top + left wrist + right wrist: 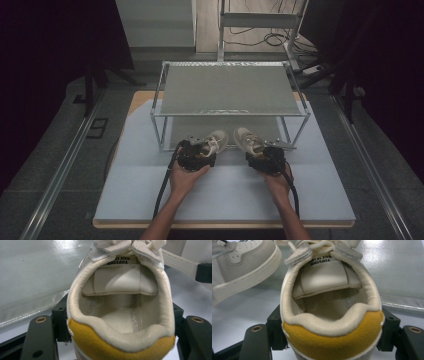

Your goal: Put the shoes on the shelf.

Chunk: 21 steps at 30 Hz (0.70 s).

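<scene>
Pale grey sheeting covers the broad rectangular table top (pixel 150 195), the largest thing in the high view. On its far half stands a two-tier shoe rack of silvery metal tubes with grey mesh shelves (pixel 227 90), its lower shelf close to the table surface.

Just in front of the rack, near the middle of the table, are two small cream leather sneakers with mustard-yellow suede heel patches. Left cream sneaker (pixel 215 141) sits toe-forward toward the rack's lower shelf, its heel gripped from both sides by the left gripper (pixel 196 155); in the left gripper view the black jaws press against the heel's two flanks, clamped on the shoe (pixel 120 315). Right cream sneaker (pixel 248 140) lies just beside it, angled slightly outward, its heel likewise pinched by the right gripper (pixel 266 159); the right gripper view shows the jaws tight on either side of that heel (pixel 332 312), with the other sneaker's sole and side (pixel 242 262) at upper left.

Each shoe's tongue bears a small printed label, and cream laces cross above.
</scene>
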Each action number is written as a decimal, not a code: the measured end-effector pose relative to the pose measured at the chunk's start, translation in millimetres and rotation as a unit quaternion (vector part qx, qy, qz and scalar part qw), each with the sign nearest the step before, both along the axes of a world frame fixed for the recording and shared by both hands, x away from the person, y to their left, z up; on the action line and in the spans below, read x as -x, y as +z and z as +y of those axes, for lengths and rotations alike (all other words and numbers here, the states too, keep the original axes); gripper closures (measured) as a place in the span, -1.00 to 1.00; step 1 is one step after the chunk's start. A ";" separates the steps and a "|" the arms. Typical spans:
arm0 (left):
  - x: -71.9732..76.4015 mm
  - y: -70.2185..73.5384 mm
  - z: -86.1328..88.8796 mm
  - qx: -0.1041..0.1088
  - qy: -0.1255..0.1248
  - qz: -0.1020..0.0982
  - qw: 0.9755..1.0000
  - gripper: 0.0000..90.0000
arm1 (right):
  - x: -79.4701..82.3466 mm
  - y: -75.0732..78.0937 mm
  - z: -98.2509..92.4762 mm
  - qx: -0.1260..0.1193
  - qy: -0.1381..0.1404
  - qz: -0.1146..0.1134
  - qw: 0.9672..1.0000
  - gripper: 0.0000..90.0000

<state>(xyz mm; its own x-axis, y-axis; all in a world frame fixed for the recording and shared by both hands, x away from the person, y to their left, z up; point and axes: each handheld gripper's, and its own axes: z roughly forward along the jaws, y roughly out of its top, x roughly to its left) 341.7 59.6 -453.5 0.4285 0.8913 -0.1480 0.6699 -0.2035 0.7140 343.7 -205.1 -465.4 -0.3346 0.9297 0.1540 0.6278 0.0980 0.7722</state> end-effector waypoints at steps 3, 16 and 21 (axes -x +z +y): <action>-7.7 -4.4 -1.9 -0.007 0.007 0.003 1.000 -0.33 | -5.4 -3.5 4.0 -0.002 -0.005 0.001 1.000 -0.35; -35.6 -13.9 -13.2 -0.014 0.029 0.006 0.999 -0.33 | -29.2 -6.7 24.3 0.011 -0.024 -0.007 1.000 -0.34; -42.5 -14.4 -14.7 -0.026 0.021 -0.001 0.999 -0.33 | -35.2 -8.5 29.8 0.014 -0.032 -0.008 0.999 -0.35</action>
